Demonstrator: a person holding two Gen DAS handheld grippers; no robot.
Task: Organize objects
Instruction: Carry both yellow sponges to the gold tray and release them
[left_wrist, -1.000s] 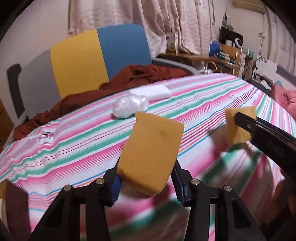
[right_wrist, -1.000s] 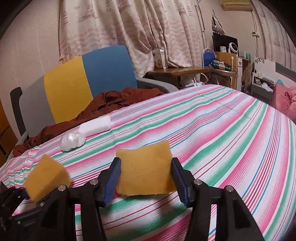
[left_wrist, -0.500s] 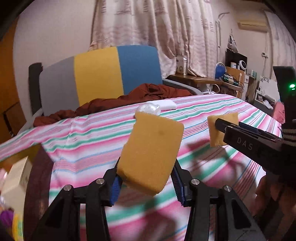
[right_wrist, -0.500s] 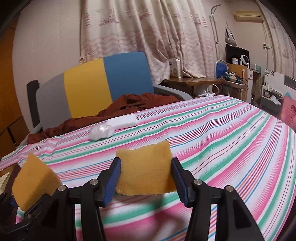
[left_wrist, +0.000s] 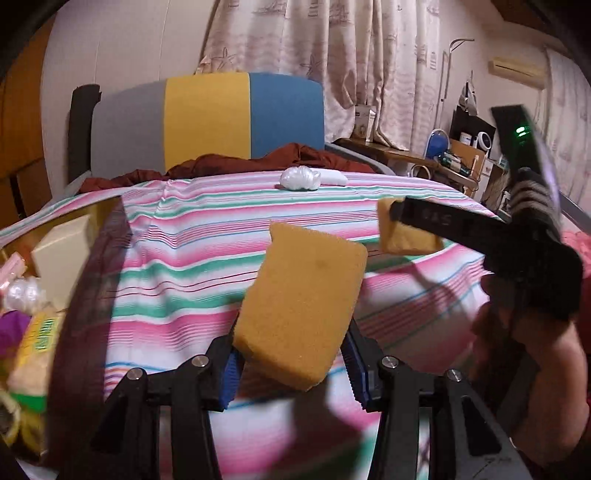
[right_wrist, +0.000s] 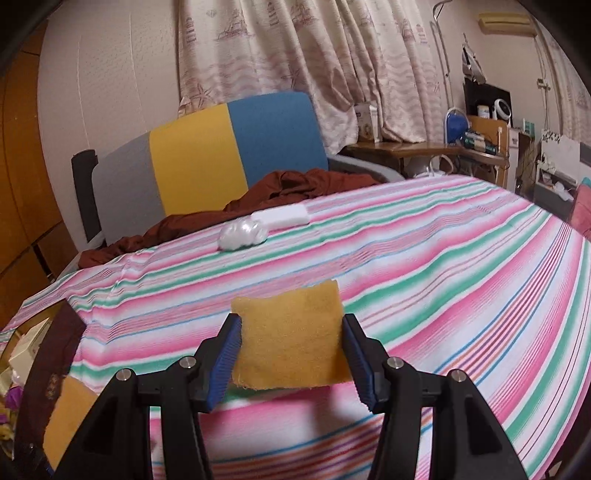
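Left gripper (left_wrist: 291, 373) pinches a sponge (left_wrist: 301, 308) by its lower end; right gripper (right_wrist: 291, 363) pinches a pad (right_wrist: 290, 339). The tilted sponge could twist free before reaching the box (left_wrist: 92, 295).

The box (left_wrist: 62, 243) at the left edge of the left wrist view is cut off, and its contents are a blur of yellow, purple and white. The dark flap (left_wrist: 92, 280) beside it is smeared. The right gripper (left_wrist: 413, 218) hides part of its sponge (left_wrist: 402, 236). Items on the far desk (right_wrist: 424, 151) are too small to name.
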